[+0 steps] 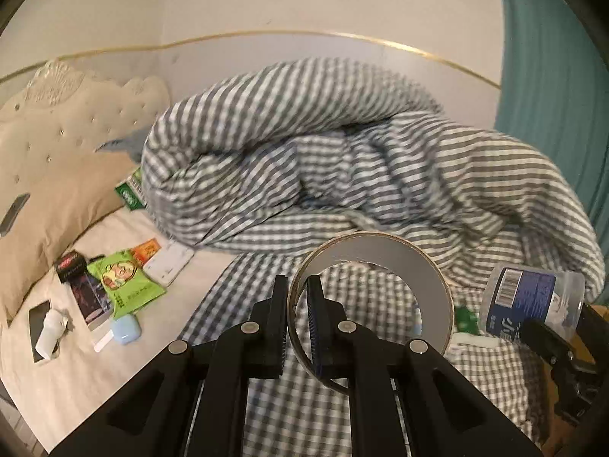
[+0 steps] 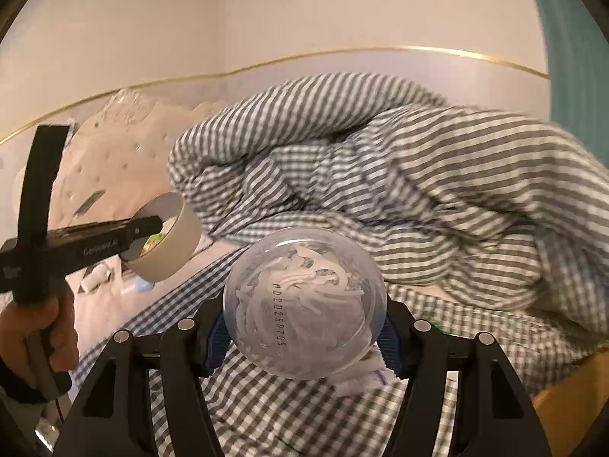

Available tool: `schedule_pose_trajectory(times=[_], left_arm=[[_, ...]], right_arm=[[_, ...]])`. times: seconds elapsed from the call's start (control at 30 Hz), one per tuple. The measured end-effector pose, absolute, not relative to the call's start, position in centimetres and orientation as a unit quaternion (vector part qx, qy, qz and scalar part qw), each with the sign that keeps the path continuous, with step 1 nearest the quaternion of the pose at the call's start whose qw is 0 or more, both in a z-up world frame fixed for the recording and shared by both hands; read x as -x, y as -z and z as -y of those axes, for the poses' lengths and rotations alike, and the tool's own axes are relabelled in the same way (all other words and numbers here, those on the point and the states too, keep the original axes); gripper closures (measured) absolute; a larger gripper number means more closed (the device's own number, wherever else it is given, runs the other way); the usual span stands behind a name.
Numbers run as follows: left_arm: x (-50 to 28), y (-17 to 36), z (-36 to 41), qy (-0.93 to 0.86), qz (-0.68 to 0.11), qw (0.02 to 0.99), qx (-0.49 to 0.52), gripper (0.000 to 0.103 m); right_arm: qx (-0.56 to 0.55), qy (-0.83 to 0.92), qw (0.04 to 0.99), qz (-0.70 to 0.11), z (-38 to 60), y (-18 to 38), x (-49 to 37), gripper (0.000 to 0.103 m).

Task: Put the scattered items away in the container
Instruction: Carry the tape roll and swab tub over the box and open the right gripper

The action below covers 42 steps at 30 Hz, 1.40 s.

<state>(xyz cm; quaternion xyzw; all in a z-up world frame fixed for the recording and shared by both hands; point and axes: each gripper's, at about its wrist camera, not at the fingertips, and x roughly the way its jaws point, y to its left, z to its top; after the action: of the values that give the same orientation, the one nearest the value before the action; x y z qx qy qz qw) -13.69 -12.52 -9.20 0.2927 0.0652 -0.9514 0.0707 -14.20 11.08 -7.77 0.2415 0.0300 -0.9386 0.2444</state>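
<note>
Left gripper (image 1: 297,304) pinching the wall of a tape roll (image 1: 380,259) held above the checked bedding (image 1: 304,152), right gripper (image 2: 302,337) clamped on a clear plastic tub (image 2: 304,304) of white pieces, scattered packets (image 1: 121,282) lying left of the left gripper beside a pillow (image 1: 57,198), hand (image 2: 57,327) gripping the left handle.

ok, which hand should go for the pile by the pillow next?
Left, probably: the snack packet, earbud case and phone lie on its side of the bed. Both are full though: left jaws pinch the tape roll, right jaws hold the clear jar.
</note>
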Motion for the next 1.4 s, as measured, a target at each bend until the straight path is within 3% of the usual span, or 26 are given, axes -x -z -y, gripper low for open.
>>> schedule_pose_trajectory(times=[0.77,1.4], left_arm=[[4.6,0.9,-4.9,0.975,-0.029,-0.026,-0.220,0.093],[2.8,0.4,-20.2,0.966,-0.002,-0.132,-0.221,0.093]], right_arm=[[-0.147,0.988,0.034,-0.032,-26.9,-1.1,1.2,0.040],[-0.168,0.984,-0.064,-0.003,-39.5,-0.3,-3.8,0.041]])
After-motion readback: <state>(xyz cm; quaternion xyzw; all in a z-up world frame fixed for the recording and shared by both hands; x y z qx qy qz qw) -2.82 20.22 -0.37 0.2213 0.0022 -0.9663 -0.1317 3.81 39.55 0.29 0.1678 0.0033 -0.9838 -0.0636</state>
